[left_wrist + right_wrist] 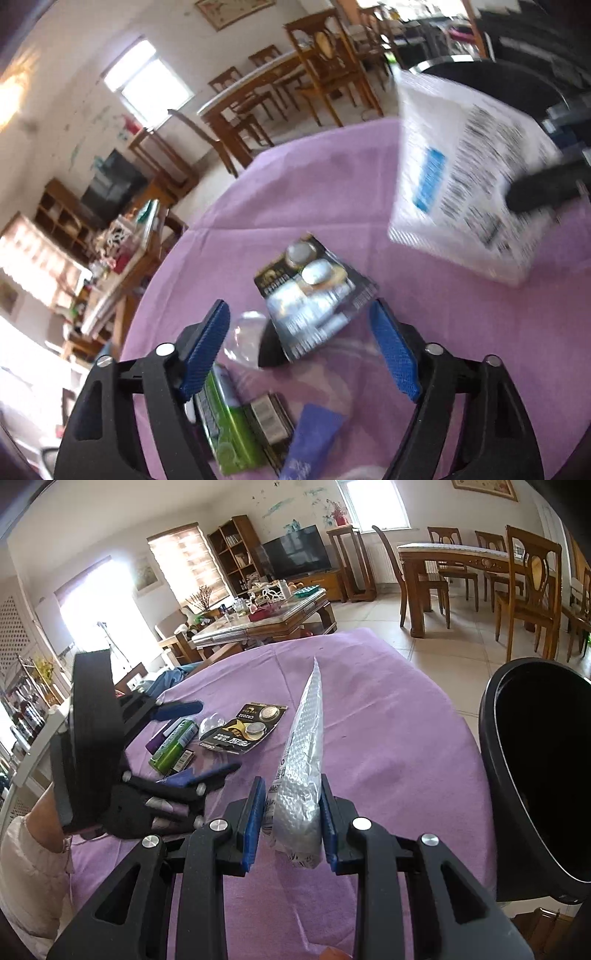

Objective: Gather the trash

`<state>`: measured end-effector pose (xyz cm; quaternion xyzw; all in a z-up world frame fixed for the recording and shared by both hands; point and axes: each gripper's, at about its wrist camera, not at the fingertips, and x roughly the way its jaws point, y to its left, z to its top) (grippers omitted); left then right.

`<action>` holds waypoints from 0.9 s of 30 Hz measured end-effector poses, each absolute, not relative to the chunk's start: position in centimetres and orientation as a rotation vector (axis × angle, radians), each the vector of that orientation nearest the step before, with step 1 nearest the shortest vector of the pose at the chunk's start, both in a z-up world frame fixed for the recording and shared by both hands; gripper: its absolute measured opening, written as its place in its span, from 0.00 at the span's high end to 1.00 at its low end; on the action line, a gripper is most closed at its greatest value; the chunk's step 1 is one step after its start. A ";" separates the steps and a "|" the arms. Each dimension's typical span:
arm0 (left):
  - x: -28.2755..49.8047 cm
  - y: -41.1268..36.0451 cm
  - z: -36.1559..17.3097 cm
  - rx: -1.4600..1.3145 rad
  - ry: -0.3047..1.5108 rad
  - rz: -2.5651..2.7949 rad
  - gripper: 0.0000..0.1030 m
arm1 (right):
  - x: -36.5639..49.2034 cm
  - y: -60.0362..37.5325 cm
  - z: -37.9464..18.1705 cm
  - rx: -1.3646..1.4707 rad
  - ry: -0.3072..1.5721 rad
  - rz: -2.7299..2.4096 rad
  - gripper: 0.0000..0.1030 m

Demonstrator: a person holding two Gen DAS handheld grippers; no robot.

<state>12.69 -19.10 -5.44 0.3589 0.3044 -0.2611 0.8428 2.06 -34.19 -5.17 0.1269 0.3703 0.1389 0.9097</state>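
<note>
one piece in hand, none visibly binned: the black bin (535, 775) stands to the right of the right gripper's fingers, its inside too dark to read. right gripper (291, 823) is clenched on a bubble-wrap mailer (301, 768), pinched edge-on between both blue pads, label end near the palm, tip pointing forward above the purple tablecloth (388, 731); judged next for the bin. left gripper (299, 350) is spread wide and grasps nothing. ahead of and between its fingers lies the coin-battery blister card (314, 295), with a clear plastic dome (247, 339) by the left pad, neither touched as far as can be told. nearer the palm lie a green tube (229, 424), a small barcoded pack (271, 424) and a purple wrapper (310, 439). all these are left to collect.
</note>
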 end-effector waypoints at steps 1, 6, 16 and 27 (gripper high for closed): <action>13.3 -19.3 -5.5 0.733 0.660 -0.554 0.56 | 2.0 -34.3 -5.2 0.261 0.763 0.287 0.72; 16.0 -19.0 -5.4 0.591 0.710 -0.551 0.93 | 1.7 -35.1 -5.3 0.264 0.757 0.287 0.73; 12.5 -16.3 0.3 0.201 0.610 -0.645 0.98 | -0.4 -36.7 -2.4 0.321 0.617 0.282 0.76; 2.8 -21.8 5.0 0.155 0.533 -0.742 0.98 | -5.0 -43.1 2.9 0.353 0.444 0.150 0.75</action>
